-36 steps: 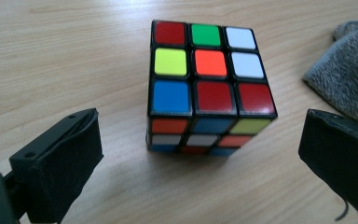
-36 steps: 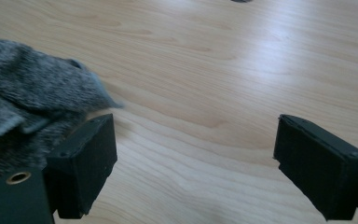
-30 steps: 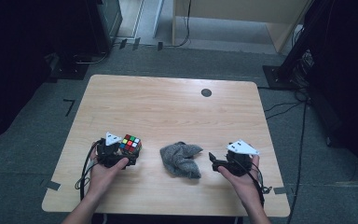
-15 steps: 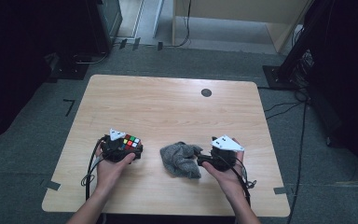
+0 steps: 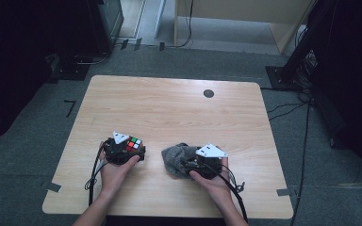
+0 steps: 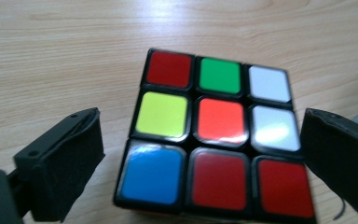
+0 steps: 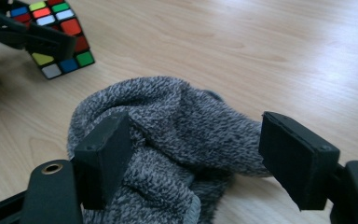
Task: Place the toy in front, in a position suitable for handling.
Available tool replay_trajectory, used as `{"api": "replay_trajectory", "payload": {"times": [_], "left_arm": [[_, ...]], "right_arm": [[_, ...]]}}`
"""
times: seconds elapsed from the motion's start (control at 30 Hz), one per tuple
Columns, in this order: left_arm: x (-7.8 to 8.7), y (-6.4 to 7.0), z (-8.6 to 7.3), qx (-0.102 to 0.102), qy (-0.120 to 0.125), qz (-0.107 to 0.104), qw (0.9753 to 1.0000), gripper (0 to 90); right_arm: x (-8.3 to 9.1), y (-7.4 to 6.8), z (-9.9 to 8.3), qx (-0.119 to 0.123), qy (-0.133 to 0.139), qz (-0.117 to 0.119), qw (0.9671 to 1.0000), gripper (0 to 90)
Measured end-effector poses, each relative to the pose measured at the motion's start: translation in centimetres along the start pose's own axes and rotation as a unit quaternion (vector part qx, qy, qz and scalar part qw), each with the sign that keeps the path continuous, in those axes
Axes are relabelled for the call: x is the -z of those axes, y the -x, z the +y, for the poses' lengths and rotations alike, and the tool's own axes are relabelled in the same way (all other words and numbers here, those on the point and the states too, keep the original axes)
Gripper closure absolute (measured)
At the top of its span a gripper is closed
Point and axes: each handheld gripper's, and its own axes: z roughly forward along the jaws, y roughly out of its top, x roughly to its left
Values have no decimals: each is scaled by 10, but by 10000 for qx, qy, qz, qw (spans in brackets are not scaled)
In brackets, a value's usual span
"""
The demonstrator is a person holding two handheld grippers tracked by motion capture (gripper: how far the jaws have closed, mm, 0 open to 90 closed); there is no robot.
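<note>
Grey knit cloth (image 5: 176, 157) is lying bunched near the table's (image 5: 169, 106) front edge, and the right gripper (image 5: 191, 165) is now sitting against its 4 o'clock side; half a second ago it was just reaching that edge, and a second ago it was standing well apart at 3 o'clock. In the right gripper view its jaws are standing wide, one on each side of the cloth's (image 7: 177, 140) folds, not yet pinching. The left gripper (image 5: 127, 148) is staying at the cube (image 5: 133, 143), shifted slightly toward the cloth. Its jaws are wide, flanking the cube (image 6: 214, 135), and I cannot tell whether they touch it. Cube is resting on the table at 9 o'clock of the cloth, near but apart. A dark round spot (image 5: 209, 93) is sitting far off at 12 o'clock.
</note>
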Motion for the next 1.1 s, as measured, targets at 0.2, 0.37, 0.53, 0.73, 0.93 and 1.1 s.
{"api": "replay_trajectory", "payload": {"times": [0.2, 0.37, 0.53, 0.73, 0.93, 1.1], "left_arm": [[3, -4, -6, -3, 43, -34, 10000, 141], [1, -4, -10, -67, -69, 16, 10000, 154], [-2, 0, -12, -198, -186, 50, 9996, 161], [-2, 2, -13, -264, -158, 154, 9994, 186], [0, 4, -14, -326, -76, 174, 9993, 331], [1, 1, -14, -204, -71, 39, 9998, 342]], "right_arm": [[-7, -5, -7, 45, -75, 118, 9999, 257], [-11, -7, -12, 76, -140, 130, 9998, 255], [-11, -5, -13, -25, -137, 163, 9998, 257], [0, -7, -8, 74, 335, 349, 9988, 240], [2, -17, 0, 238, 602, 635, 9959, 184], [-17, -21, -1, 263, 161, 706, 9970, 146]]}}
